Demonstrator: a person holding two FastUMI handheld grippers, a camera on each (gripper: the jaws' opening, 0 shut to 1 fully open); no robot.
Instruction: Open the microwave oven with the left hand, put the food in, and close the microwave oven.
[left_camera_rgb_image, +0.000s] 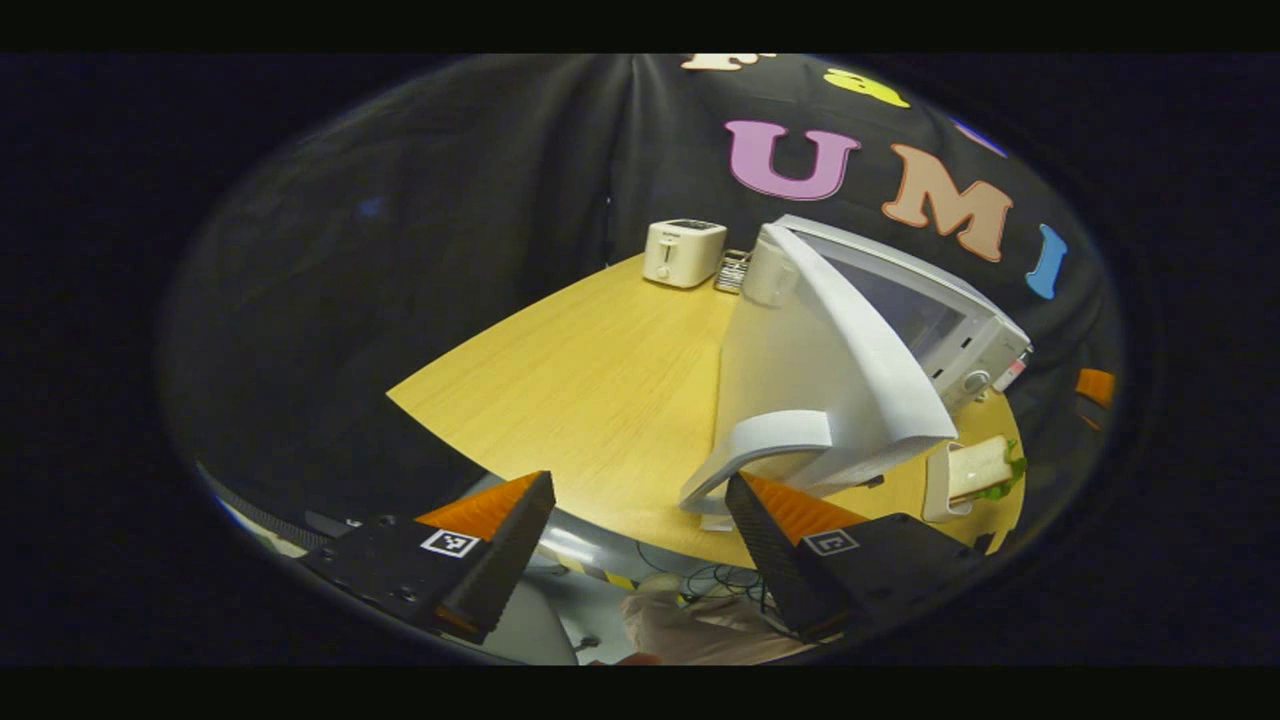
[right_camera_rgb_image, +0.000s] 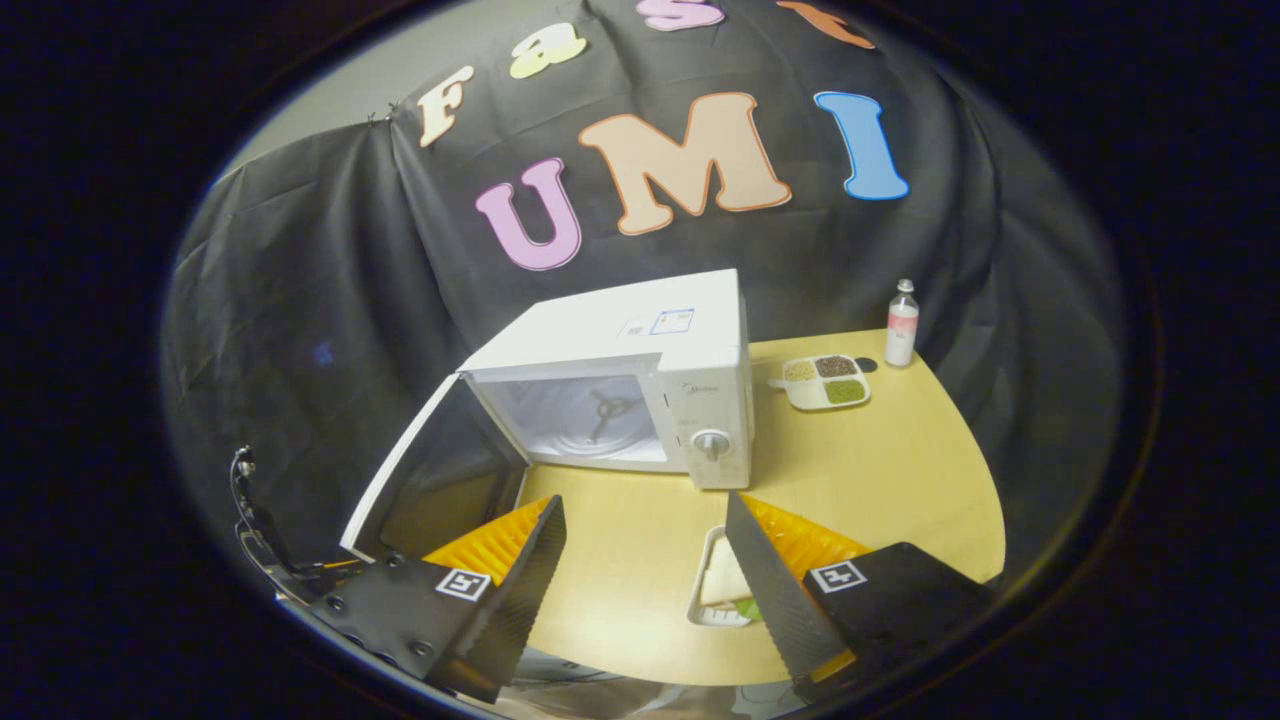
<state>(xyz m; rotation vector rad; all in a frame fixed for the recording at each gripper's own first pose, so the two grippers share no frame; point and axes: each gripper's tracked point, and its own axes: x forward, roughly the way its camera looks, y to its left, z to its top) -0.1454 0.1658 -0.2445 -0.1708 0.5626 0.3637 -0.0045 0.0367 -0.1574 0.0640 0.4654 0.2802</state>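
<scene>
One microwave oven (right_camera_rgb_image: 640, 380) with its door (right_camera_rgb_image: 430, 480) swung open, one food tray (right_camera_rgb_image: 715, 590), one toaster (left_camera_rgb_image: 683, 252) and one bottle (right_camera_rgb_image: 901, 324) are seen, both the left gripper (left_camera_rgb_image: 640, 495) and the right gripper (right_camera_rgb_image: 645, 520) being spread apart.

Pretty dim booth overall; we get most of the brightness off the table (right_camera_rgb_image: 880, 470) and the microwave (right_camera_rgb_image: 640, 340), lit from above. In the left gripper view the open door (left_camera_rgb_image: 800, 370) looks a bit washed out and soft. Fisheye bends everything hard toward the rims, so table edges curve. Lower edges go murky, and the corners of both views fall into shadow.
</scene>
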